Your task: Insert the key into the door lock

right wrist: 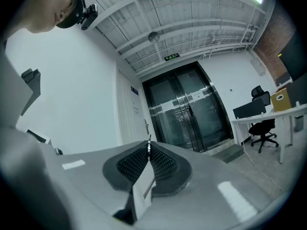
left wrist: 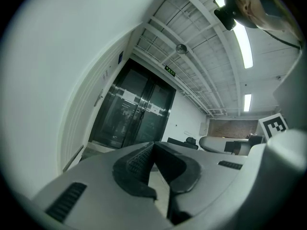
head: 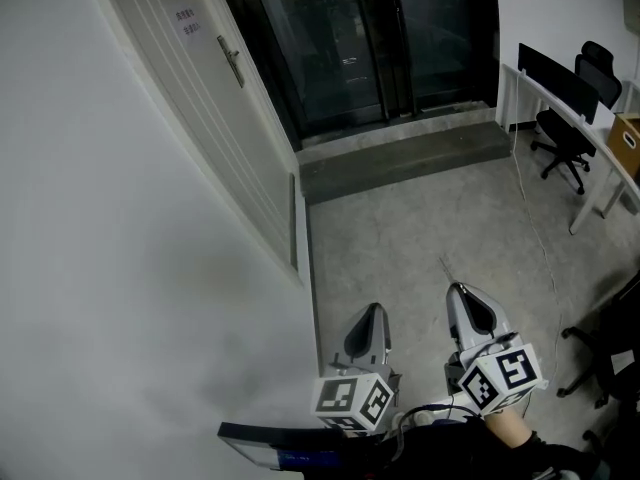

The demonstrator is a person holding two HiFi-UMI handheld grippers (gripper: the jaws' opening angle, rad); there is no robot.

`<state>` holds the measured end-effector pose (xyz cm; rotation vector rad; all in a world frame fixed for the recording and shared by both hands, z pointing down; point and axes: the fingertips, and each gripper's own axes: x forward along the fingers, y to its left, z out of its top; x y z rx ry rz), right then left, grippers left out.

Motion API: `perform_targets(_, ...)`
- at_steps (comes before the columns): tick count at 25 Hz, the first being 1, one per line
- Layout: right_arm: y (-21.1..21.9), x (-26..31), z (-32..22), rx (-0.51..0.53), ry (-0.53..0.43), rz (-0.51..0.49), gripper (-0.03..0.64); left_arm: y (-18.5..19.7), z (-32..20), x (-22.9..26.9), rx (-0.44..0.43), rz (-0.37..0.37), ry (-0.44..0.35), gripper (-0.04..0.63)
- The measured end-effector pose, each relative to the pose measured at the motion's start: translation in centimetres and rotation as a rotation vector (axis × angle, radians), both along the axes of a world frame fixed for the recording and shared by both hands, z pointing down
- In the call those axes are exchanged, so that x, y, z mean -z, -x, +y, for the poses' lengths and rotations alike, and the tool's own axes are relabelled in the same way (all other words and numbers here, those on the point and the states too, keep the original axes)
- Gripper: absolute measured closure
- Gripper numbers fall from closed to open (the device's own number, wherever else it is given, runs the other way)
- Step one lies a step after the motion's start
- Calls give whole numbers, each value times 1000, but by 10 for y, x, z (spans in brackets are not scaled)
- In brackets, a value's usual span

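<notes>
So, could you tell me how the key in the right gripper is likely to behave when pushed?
The key looks like thin flat metal, so it is probably stiff and light. Only a sliver pokes out of the right gripper, between ribbed pads, so it might pivot or slide back if pushed off-axis.

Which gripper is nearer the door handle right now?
Left. The left gripper is well short of the door handle, closer to the wall; the right gripper, holding the key, is farther out.

floor — grey concrete | far: dark mat before glass doors | right: white desk, black office chair
</notes>
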<state>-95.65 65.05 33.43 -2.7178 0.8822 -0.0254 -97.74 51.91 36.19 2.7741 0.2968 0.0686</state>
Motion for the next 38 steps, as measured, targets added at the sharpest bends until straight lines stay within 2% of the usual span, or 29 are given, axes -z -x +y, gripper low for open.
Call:
perform_targets(7, -15, -14, -22, -30, 54, 12, 604, -7, -35, -28, 33, -54, 29, 595)
perform_targets(12, -47, -22, -33, -39, 50, 2, 604, -38, -52, -38, 31, -66, 39, 595)
perform_targets(17, -111, -15, -50, -15, 46, 44, 604, -99, -71, -35, 67, -39, 48, 595)
perform_targets(24, -229, 13, -68, 42, 39, 78, 604, -214, -79, -6, 83, 0, 39, 595)
perform_targets(28, -281, 21, -75, 60, 34, 87, 604, -269, -81, 5, 84, 19, 41, 595)
perform_targets(38, -357, 8, -80, 81, 42, 64, 604, -345, -86, -6, 103, 1, 67, 595)
